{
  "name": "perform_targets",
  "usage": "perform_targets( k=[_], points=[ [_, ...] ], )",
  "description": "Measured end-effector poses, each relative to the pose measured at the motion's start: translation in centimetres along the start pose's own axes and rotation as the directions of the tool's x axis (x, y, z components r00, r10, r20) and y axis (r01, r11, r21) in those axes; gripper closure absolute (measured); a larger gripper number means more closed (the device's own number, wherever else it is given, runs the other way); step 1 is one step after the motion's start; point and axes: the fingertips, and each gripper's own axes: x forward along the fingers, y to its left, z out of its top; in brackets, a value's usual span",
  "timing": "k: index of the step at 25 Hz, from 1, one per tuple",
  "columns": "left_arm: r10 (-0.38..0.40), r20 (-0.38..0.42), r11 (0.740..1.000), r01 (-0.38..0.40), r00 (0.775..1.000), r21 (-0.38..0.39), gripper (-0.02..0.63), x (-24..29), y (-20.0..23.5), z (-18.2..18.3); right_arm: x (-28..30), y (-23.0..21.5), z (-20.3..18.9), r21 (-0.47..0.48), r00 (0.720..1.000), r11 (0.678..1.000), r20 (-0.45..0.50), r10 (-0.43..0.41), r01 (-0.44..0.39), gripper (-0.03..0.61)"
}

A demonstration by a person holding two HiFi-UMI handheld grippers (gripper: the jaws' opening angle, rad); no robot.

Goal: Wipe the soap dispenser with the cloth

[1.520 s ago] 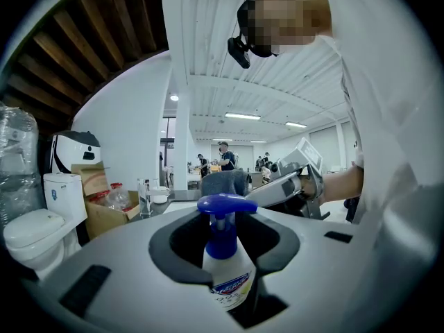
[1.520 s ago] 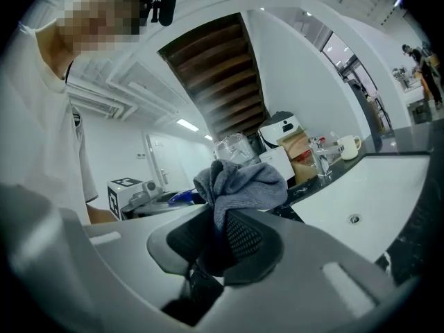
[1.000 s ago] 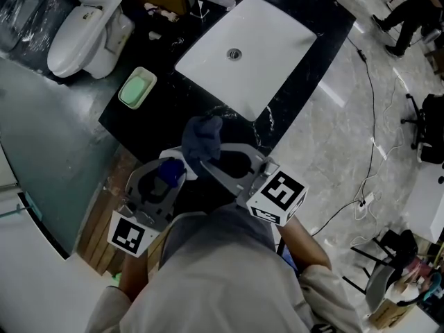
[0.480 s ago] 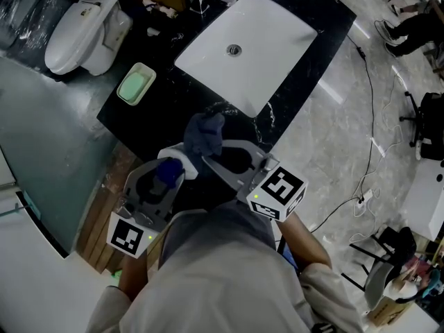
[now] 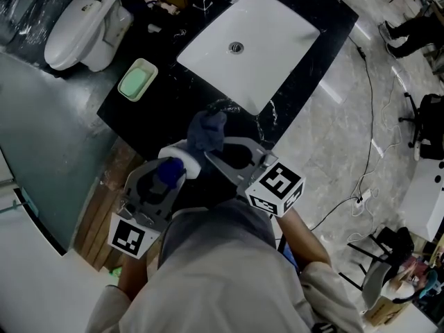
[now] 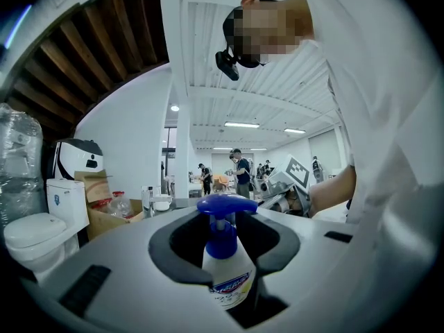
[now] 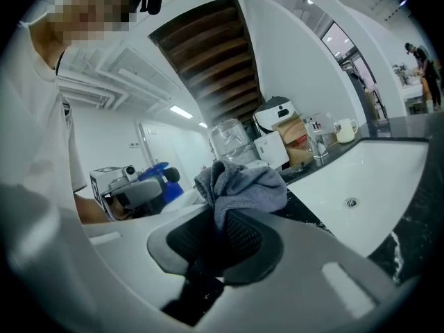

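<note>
Left gripper clamps soap dispenser upright. Right gripper pinches bunched cloth just beside it, so wiping step in hand. Next: press cloth onto bottle body, then rub.

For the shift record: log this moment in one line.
left tool: shut on soap dispenser | right tool: shut on cloth | cloth: bunched, beside soap dispenser | contact: unclear

Black counter, white sink, toilet
</note>
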Motion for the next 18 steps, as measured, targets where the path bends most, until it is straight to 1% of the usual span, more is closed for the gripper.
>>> perform_targets(
  k=[9, 18],
  points=[
    [-0.002, 0.011, 1.0, 0.002, 1.0, 0.01, 0.499, -0.2, -0.1, 0.0, 0.5, -0.8, -1.5, 0.014, 0.999, 1.0, -0.036, -0.025, 0.026, 0.531],
    [-0.002, 0.018, 1.0, 0.002, 1.0, 0.006, 0.499, -0.3, -0.1, 0.1, 0.8, -1.7, -2.8, 0.0, 0.996, 0.999, -0.079, -0.044, 0.044, 0.531]
  ],
)
